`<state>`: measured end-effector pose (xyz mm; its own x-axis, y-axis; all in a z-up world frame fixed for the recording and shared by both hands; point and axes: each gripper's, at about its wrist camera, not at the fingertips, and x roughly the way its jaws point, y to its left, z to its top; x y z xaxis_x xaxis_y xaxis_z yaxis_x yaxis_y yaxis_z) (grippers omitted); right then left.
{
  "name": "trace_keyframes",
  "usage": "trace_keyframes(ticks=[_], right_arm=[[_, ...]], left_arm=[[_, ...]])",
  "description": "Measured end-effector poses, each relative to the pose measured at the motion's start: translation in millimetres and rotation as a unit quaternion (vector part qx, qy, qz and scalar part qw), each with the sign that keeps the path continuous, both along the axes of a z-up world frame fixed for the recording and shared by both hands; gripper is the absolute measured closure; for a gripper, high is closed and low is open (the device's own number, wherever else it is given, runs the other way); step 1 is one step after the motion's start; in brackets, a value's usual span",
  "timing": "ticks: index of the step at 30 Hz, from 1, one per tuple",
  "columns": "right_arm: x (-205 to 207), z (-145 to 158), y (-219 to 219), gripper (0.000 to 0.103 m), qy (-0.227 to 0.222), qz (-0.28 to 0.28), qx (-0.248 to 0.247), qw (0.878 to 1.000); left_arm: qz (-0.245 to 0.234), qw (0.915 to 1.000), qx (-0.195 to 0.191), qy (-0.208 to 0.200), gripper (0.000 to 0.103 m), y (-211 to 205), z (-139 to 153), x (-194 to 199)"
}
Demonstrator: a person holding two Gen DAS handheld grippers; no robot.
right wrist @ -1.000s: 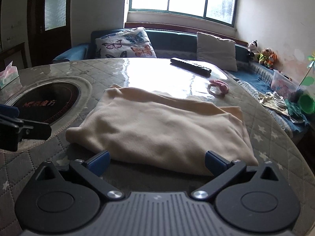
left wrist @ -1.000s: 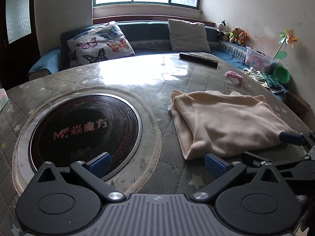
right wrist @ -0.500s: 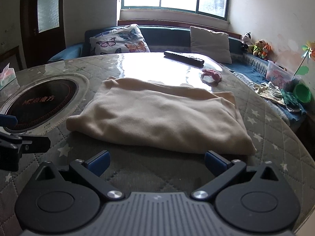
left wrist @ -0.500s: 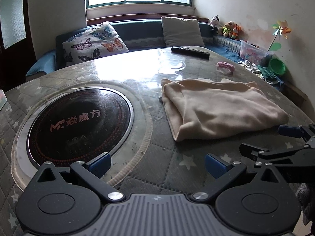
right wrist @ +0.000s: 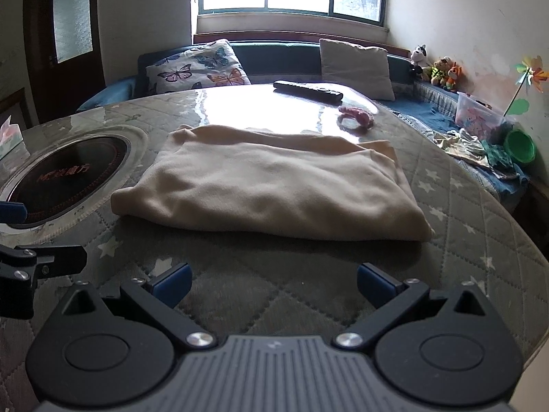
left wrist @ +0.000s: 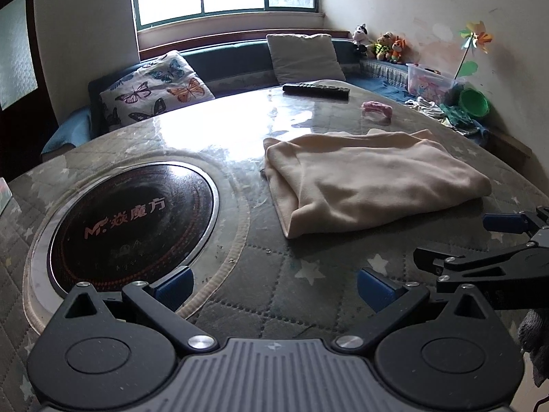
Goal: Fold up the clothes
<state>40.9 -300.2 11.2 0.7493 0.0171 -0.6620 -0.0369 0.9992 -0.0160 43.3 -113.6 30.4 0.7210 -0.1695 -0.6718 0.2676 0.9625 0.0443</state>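
1. Clearly, in the left wrist view, the left gripper (left wrist: 274, 283) has its jaws spread wide with nothing between them, above bare quilted desk (left wrist: 267, 267) beside the round cooktop (left wrist: 132, 221). The cream garment (left wrist: 370, 189) lies ahead and to the right, doubled into a flat rectangle with layered edges at its near-left corner. The right gripper (left wrist: 463, 243) shows at the right edge, short of the cloth.

2. In the right wrist view, the right gripper (right wrist: 272, 281) is likewise wide open and holds nothing, squared up to the garment's (right wrist: 274, 192) long near edge but not touching it. The far layers sit slightly stepped back; whether a sleeve is tucked inside I cannot tell.

3. This scene fits either a bundle due one more fold or a finished one being left alone.

4. If another fold is meant, I judge it goes best with each gripper taking all layers at a near corner, lifting low and level, and laying edge onto edge so the stepped layers do not slide apart. Keep clear of the remote (right wrist: 308, 90) and pink hair tie (right wrist: 355, 116) beyond.
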Motion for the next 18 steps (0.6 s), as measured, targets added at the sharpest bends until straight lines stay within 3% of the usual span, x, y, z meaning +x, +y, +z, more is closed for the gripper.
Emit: trace_keyframes(ticks=[18], right_arm=[[-0.5,-2.2,-7.9,0.000,0.006,-0.013,0.006,1.000]], left_arm=[[-0.019,0.9997,0.013,-0.003,0.000,-18.0,-2.4,0.8]])
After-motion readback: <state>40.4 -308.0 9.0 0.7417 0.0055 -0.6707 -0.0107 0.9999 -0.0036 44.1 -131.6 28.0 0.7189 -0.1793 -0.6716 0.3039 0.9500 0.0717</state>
